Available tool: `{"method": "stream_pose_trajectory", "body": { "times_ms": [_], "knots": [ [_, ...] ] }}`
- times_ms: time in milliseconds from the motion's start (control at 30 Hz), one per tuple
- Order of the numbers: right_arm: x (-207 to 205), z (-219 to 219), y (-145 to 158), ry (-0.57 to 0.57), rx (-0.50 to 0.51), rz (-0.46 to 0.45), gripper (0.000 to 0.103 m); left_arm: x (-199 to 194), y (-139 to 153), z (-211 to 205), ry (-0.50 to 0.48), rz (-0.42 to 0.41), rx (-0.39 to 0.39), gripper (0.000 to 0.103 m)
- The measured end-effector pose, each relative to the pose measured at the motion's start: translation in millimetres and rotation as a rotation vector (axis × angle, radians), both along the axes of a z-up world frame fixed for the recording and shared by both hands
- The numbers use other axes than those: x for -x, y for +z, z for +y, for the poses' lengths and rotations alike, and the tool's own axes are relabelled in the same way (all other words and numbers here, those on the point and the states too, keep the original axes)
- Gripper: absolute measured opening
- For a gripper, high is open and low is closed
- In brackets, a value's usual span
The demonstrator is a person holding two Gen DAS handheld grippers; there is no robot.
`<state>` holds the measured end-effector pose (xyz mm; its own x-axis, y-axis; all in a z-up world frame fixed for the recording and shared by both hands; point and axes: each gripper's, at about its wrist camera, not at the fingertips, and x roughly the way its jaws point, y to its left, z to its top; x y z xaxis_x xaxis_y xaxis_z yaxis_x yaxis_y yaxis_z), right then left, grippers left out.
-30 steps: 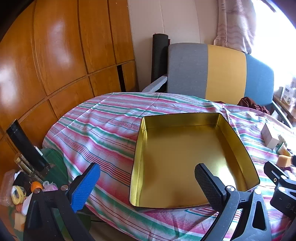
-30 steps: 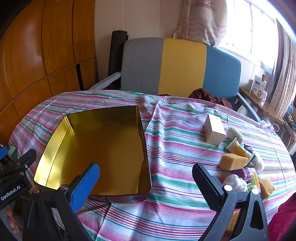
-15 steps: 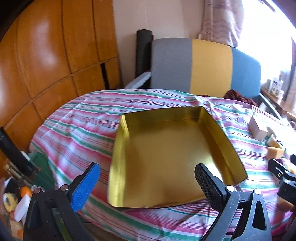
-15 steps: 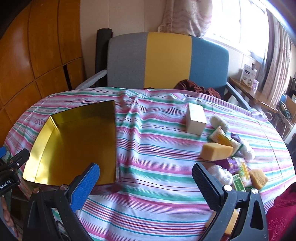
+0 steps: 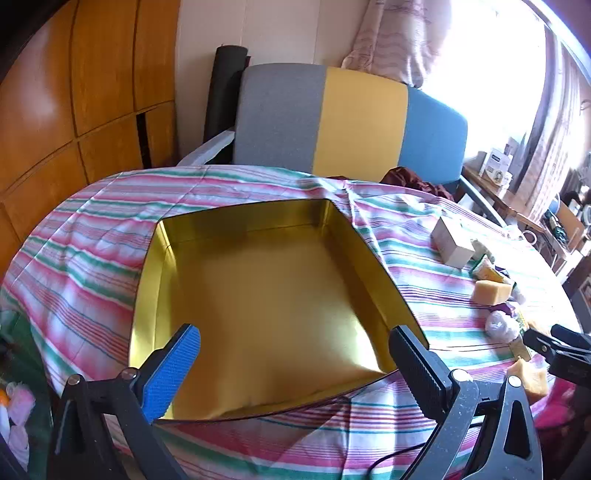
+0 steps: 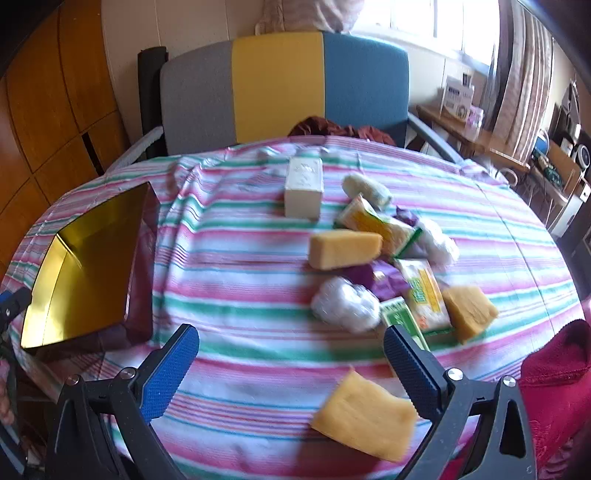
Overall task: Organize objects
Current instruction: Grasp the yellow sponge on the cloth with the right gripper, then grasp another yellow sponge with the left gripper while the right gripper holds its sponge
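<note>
Tin (image 5: 266, 295) fills left view | nearest sponge (image 6: 364, 415) right-view only | both hand-held grippers wide, empty

Wood panels (image 5: 55, 110) glow orange across the left of the frame, with a pale wall (image 5: 280, 33) beside them at top centre. Behind the desk (image 6: 258, 350), under its striped cloth, sits a chair (image 6: 280, 85) with a back in grey, yellow and blue, and a black roll (image 5: 223, 92) stands upright at its left. Upper right, a window (image 6: 424, 22) blazes with daylight, and curtains (image 6: 517, 74) hang beside it. Far right, a low wooden shelf (image 6: 454, 129) carries small boxes. A dark red cloth (image 6: 340, 129) is bunched at the chair's seat.
</note>
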<state>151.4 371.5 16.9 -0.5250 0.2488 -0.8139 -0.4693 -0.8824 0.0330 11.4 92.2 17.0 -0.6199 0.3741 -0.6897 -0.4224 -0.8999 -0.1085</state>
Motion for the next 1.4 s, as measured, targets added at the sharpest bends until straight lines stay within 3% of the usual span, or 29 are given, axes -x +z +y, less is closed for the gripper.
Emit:
{"method": "stream_pose_trajectory", "body": {
  "times_ms": [167,400,700,800,833,1067,1400],
  "knots": [
    [-28.0,18.1,-5.4,0.065,0.028,-0.086,0.102,2.9,-2.1,12.8,-0.057,-0.024,-0.023,0.103],
    [-46.6,29.5,-31.8,0.059,0.124,-0.177,0.102,-2.0,-5.7,38.8,-0.152,-0.059,-0.014,0.103],
    [-26.6,23.6,-52.7,0.133,0.064,-0.316,0.098,-12.5,-0.2,75.4,-0.276,-0.057,0.001,0.103],
    [-23.6,22.1,-58.4,0.146,0.042,-0.355,0.088,-14.9,-0.1,88.2,-0.321,-0.065,0.003,0.103],
    [-23.2,21.7,-60.0,0.146,0.027,-0.364,0.078,-15.1,-0.4,93.7,-0.338,-0.069,0.004,0.103],
    [-28.4,25.5,-56.5,0.146,0.050,-0.309,0.063,-13.6,0.6,130.2,-0.426,-0.122,-0.022,0.103],
    [-28.6,22.2,-59.7,0.161,0.089,-0.271,0.062,-5.6,-12.3,196.4,-0.521,-0.202,0.003,0.101]
  ]
}}
